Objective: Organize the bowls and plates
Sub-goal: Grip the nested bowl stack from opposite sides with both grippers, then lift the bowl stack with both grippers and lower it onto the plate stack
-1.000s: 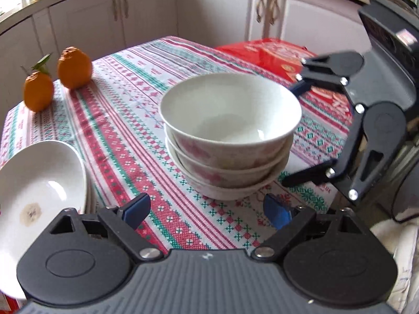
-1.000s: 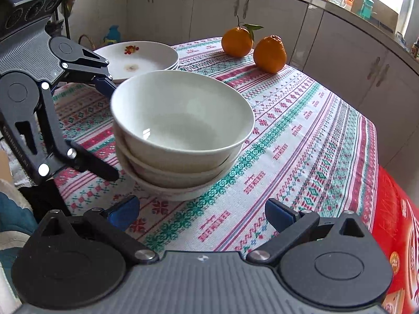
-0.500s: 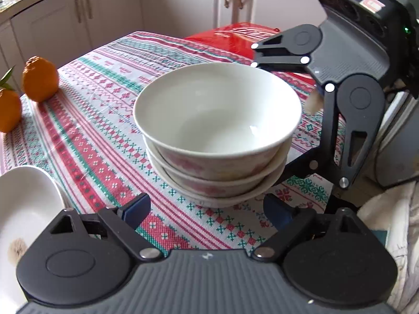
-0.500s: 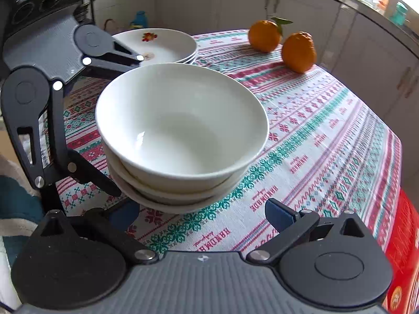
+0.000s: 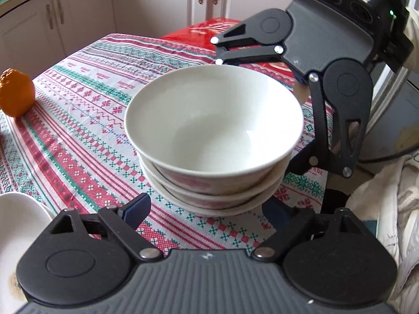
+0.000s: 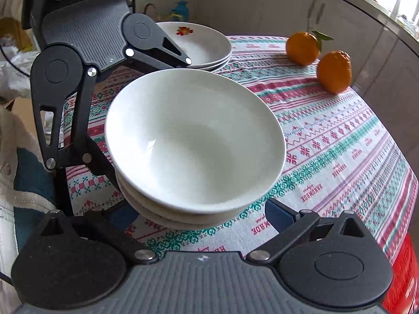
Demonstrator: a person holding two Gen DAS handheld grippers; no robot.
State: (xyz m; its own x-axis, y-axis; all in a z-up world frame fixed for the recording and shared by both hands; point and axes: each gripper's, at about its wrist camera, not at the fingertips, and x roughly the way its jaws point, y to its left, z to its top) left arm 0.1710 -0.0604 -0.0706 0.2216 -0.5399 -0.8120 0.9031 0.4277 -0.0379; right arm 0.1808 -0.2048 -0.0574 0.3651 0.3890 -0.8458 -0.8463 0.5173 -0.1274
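A stack of three white bowls (image 5: 213, 128) with pink patterns stands on the striped tablecloth; it also shows in the right wrist view (image 6: 193, 141). My left gripper (image 5: 207, 209) is open, its fingers low on either side of the stack's near base. My right gripper (image 6: 204, 213) is open too, its fingers spread around the stack from the opposite side. Each gripper shows in the other's view, jaws wide around the bowls. A stack of white plates (image 6: 201, 44) with a red flower mark lies behind the left gripper; its rim shows in the left wrist view (image 5: 18, 222).
Two oranges (image 6: 318, 59) sit on the tablecloth (image 6: 340, 157) toward the cabinets; one shows in the left wrist view (image 5: 15, 96). A red package (image 5: 209, 30) lies at the table's far end. White cabinets (image 5: 78, 13) surround the table. Cloth and clutter lie beside the table edge.
Both grippers have moved in closer and lower around the bowl stack, which now fills more of each view. Both stay open. The bowls have not moved.
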